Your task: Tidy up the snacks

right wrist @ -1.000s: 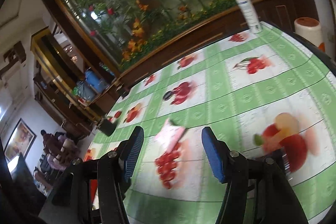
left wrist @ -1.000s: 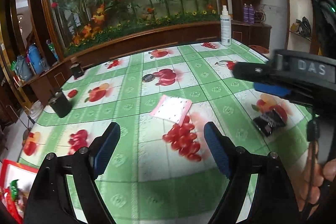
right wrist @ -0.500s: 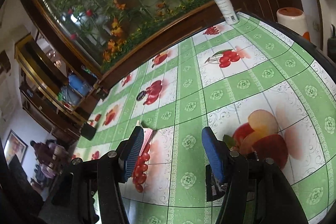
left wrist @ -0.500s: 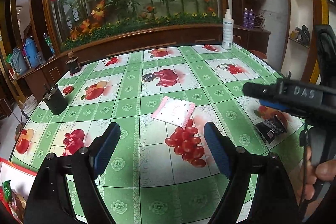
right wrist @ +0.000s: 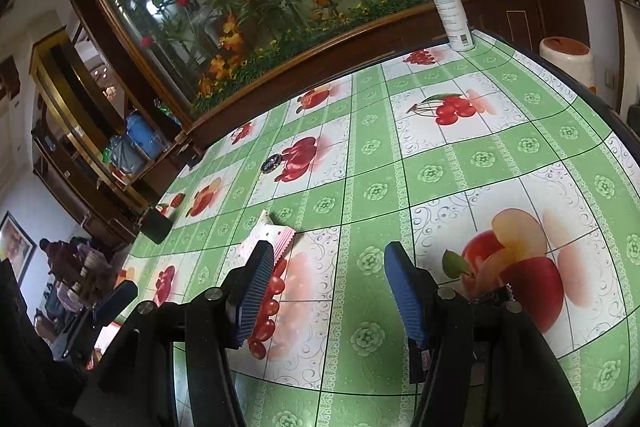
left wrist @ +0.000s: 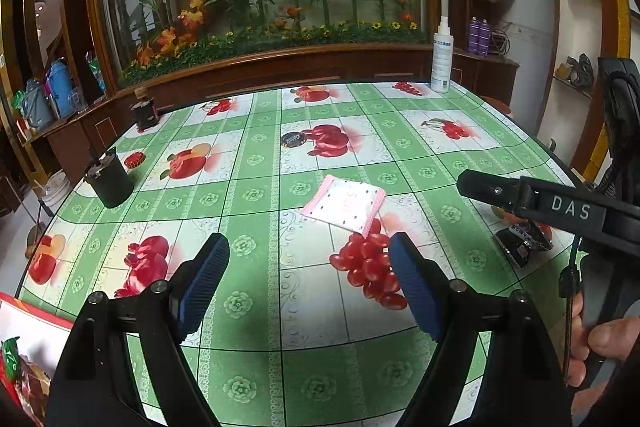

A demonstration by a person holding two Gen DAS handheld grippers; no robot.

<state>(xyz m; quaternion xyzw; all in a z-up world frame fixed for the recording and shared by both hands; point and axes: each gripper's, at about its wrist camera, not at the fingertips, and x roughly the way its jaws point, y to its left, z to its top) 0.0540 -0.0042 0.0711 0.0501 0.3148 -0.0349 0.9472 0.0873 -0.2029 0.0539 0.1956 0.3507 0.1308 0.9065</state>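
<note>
A pink and white snack packet [left wrist: 344, 205] lies flat mid-table; it also shows in the right wrist view [right wrist: 268, 237], partly behind my right gripper's left finger. A small black snack packet [left wrist: 522, 241] lies at the right, under the right gripper's body; in the right wrist view only its edge [right wrist: 490, 297] shows behind the right finger. My left gripper [left wrist: 308, 277] is open and empty above the table, short of the pink packet. My right gripper [right wrist: 330, 291] is open and empty above the table.
The table [left wrist: 256, 307] has a green fruit-print cloth. A red box with snacks [left wrist: 24, 351] sits at the near left. A black cup [left wrist: 109, 179], a dark jar [left wrist: 145, 113], a round black disc [left wrist: 293, 139] and a white spray bottle [left wrist: 441, 61] stand on the table.
Both views have steadied and pulled back a little. The right gripper has swung to the right and lowered, so the black packet now sits behind its right finger.
</note>
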